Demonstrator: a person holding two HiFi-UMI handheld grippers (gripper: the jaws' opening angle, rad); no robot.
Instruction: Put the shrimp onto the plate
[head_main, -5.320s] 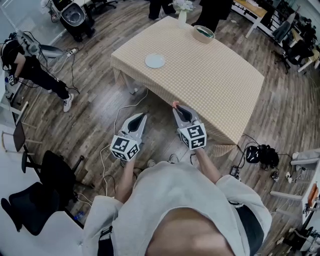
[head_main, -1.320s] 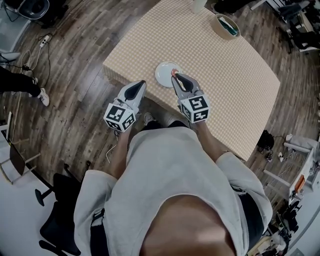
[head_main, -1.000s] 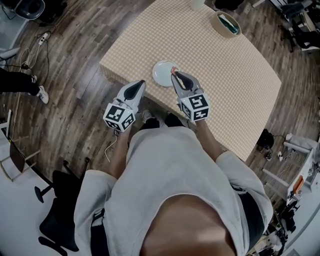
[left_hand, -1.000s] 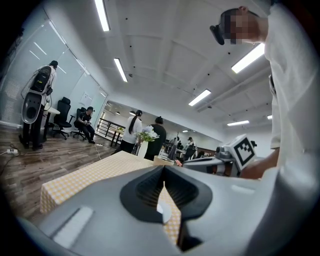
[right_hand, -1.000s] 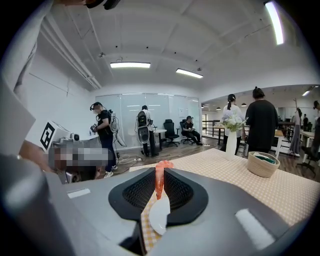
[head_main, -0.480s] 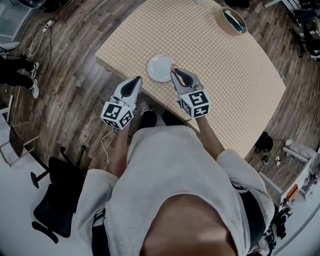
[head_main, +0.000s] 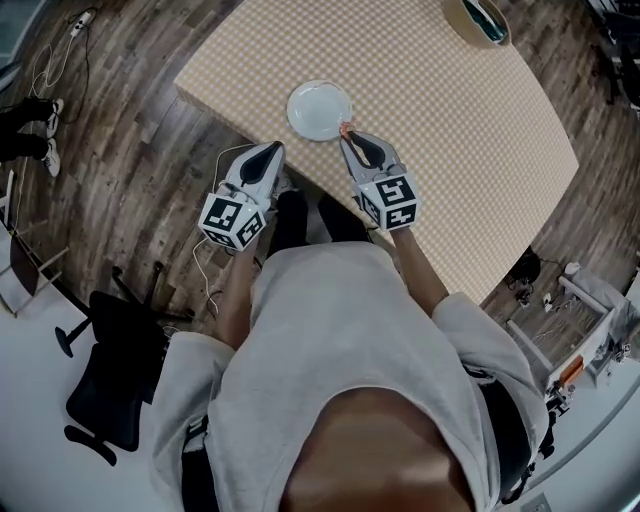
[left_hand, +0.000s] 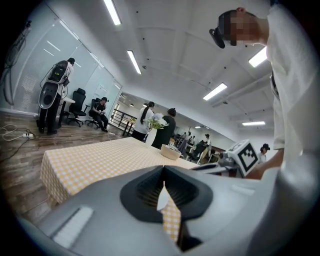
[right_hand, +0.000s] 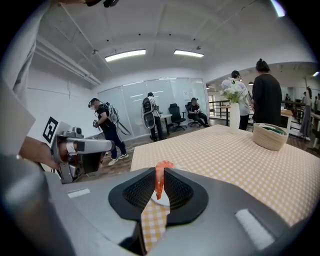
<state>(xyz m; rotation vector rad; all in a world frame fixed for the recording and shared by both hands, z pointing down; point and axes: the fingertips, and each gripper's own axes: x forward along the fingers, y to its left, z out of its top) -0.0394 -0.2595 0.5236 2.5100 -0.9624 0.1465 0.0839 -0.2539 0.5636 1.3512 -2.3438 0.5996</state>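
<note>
Plate (head_main: 320, 110) sits on the worktop (head_main: 440, 110); right tool (head_main: 347, 134), angled down, pinches the shrimp (right_hand: 159, 182) at its rim; left tool (head_main: 272, 150) closed.

One tabletop (head_main: 440, 110) is bearing one plate (head_main: 318, 108) and, upper right, one bowl (head_main: 480, 25); two claws are showing mid-frame — left claw (head_main: 272, 148), right claw (head_main: 347, 134) — plus one shrimp (head_main: 345, 127).

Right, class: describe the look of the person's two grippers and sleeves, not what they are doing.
Both the left gripper and right gripper have pale grey shells tapering to black ribbed tongs. Each carries a white cube with black square markers. The person wears a pale grey top with loose sleeves.
</note>
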